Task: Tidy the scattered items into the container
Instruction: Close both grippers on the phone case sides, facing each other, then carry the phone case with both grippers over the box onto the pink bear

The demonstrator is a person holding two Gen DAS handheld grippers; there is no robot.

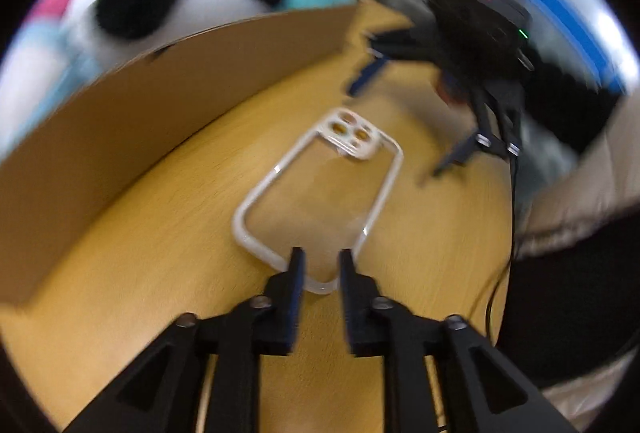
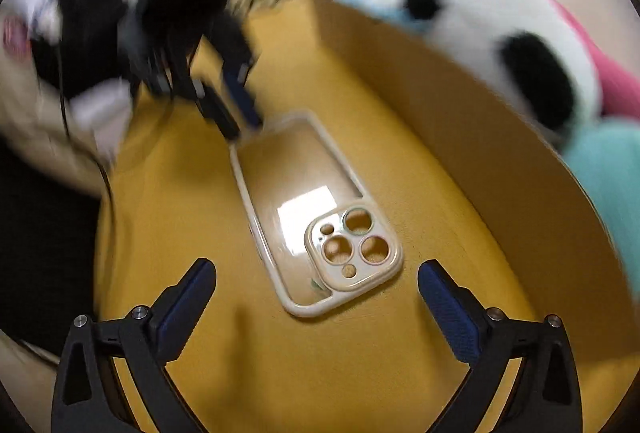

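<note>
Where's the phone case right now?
The clear phone case lies flat on the yellow table, beside the cardboard box holding the panda plush. The left tool is at its plain end, the right tool at its camera-cutout end.

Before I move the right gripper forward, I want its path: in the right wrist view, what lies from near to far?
Right gripper → clear phone case → left gripper at the case's far end.
</note>
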